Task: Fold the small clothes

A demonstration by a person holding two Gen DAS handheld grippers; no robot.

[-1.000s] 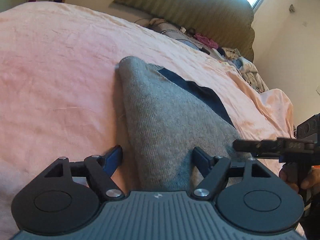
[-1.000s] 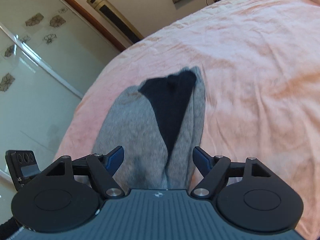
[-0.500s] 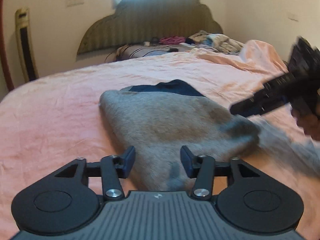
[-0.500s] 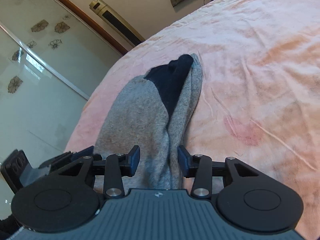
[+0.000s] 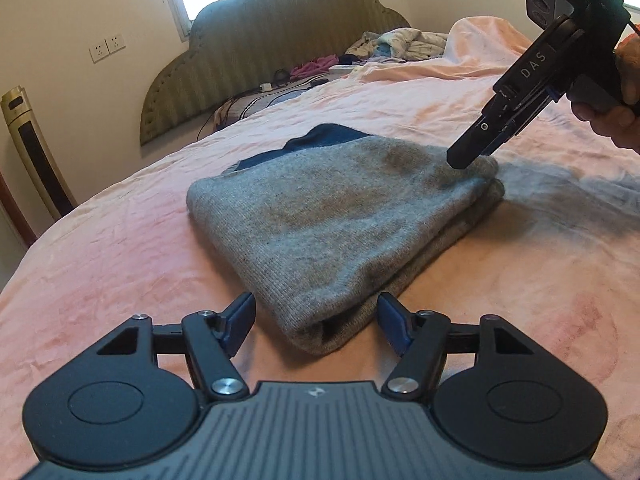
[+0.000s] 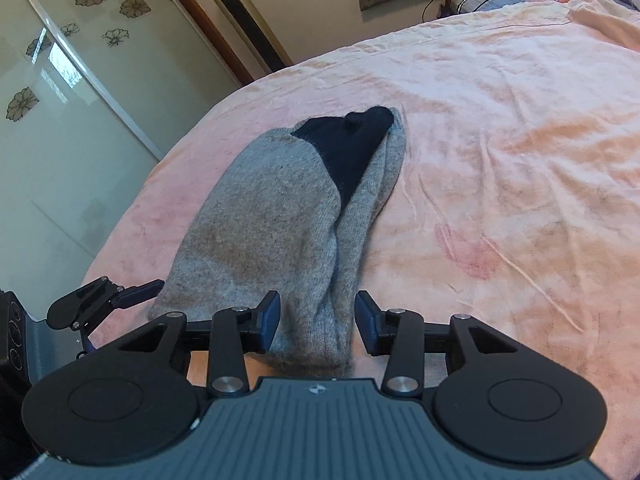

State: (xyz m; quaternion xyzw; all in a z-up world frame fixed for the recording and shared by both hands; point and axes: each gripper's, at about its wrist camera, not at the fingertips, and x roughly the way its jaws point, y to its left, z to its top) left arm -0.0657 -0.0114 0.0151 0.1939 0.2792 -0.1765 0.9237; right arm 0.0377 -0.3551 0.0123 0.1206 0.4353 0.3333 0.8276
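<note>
A folded grey knit garment (image 5: 340,224) with a dark blue part (image 5: 328,140) lies on the pink bed sheet (image 5: 120,248). My left gripper (image 5: 314,322) is open, its blue pads either side of the garment's near corner, not pinching it. In the right wrist view the same garment (image 6: 272,216) runs away from my right gripper (image 6: 316,322), which is open with the cloth between its pads. The right gripper also shows in the left wrist view (image 5: 480,148), tip at the garment's far right corner. The left gripper shows in the right wrist view (image 6: 132,294) at the left.
A padded headboard (image 5: 256,52) and a pile of loose clothes (image 5: 396,44) are at the bed's far end. A tall tower fan (image 6: 244,20) stands by the wall. Sliding glass doors (image 6: 60,100) are beyond the bed's edge.
Both grippers have opened wider and let go of the garment. The folded garment now rests flat on the sheet. The right gripper has lifted a little.
</note>
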